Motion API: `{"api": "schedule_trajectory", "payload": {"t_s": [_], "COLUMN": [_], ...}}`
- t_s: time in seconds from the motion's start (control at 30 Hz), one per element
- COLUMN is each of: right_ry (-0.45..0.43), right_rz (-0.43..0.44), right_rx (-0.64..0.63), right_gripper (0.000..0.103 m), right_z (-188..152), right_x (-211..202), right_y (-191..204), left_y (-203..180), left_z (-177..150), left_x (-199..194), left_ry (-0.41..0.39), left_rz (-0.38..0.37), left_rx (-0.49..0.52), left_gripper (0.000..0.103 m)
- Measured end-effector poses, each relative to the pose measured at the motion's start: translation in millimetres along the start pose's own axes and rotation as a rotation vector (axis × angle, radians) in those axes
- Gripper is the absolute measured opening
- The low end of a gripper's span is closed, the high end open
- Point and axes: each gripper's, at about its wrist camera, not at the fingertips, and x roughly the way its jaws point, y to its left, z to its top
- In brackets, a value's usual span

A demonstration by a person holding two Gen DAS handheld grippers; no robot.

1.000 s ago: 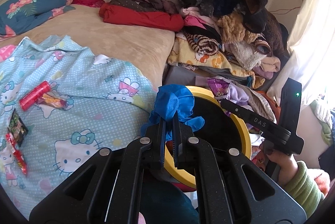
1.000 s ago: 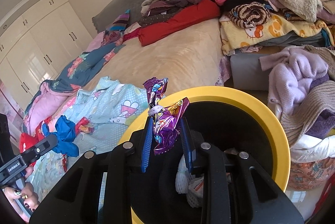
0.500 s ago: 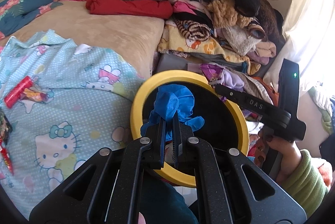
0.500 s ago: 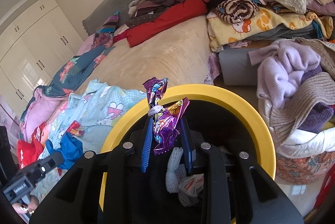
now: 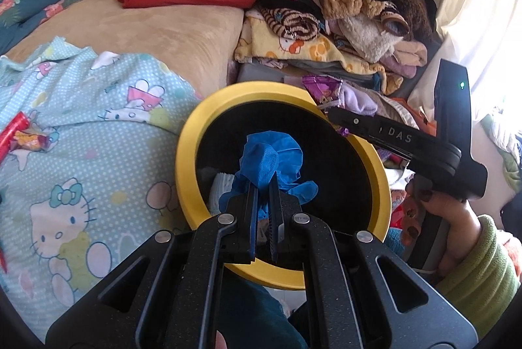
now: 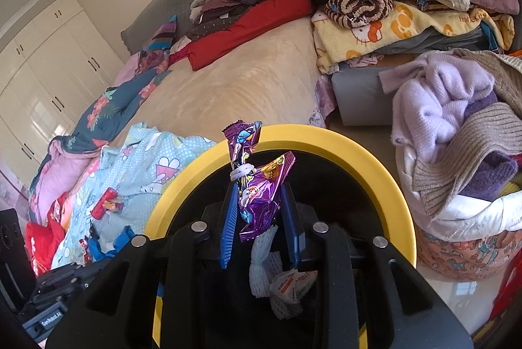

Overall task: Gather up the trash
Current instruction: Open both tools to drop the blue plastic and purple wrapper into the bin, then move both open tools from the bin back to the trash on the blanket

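Trash is ready to drop: the left gripper (image 5: 263, 186) pinches a blue glove (image 5: 270, 159) over the mouth of the yellow-rimmed bin (image 5: 186, 153), and the right gripper (image 6: 259, 202) clamps a purple wrapper (image 6: 261, 186) above the same opening. Best, I think, to let go only once each piece hangs well inside the rim, one after the other. Both tools crowd the opening, nearly touching, so they need care. Beside the bin, more wrappers (image 5: 19, 133) lie on the blue sheet (image 5: 98, 153), with open room there.
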Motion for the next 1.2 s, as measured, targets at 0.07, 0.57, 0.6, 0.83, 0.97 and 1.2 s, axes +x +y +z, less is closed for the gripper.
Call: {"api": "schedule_trajectory", "payload": {"t_s": [0.07, 0.57, 0.6, 0.83, 0.97, 1.2], "right_ry": [0.003, 0.028, 0.027, -0.008, -0.055, -0.149], "right_rz": [0.002, -0.002, -0.004, -0.013, -0.013, -0.009], "right_rx": [0.000, 0.051, 0.050, 0.019, -0.021, -0.124], "right_gripper": [0.027, 0.049, 0.052, 0.064, 0.072, 0.082], "right_z": [-1, -3, -3, -1, 3, 7], "right_x": [1, 8, 8, 3, -5, -20], "right_y": [0, -10, -9, -1, 10, 39], "left_y": [-2, 6, 8, 26, 37, 50], "left_z": [-1, -5, -5, -2, 0, 6], "left_x": [4, 14, 12, -7, -21, -46], "left_ry": [0.006, 0.027, 0.020, -0.046, -0.086, -0.168], "left_rz": [-0.004, -0.014, -0.021, 0.035, 0.079, 0.139], "left_rx": [0.011, -0.035, -0.051, -0.106, -0.129, -0.140], "left_gripper": [0.002, 0.057, 0.063, 0.092, 0.092, 0.092]}}
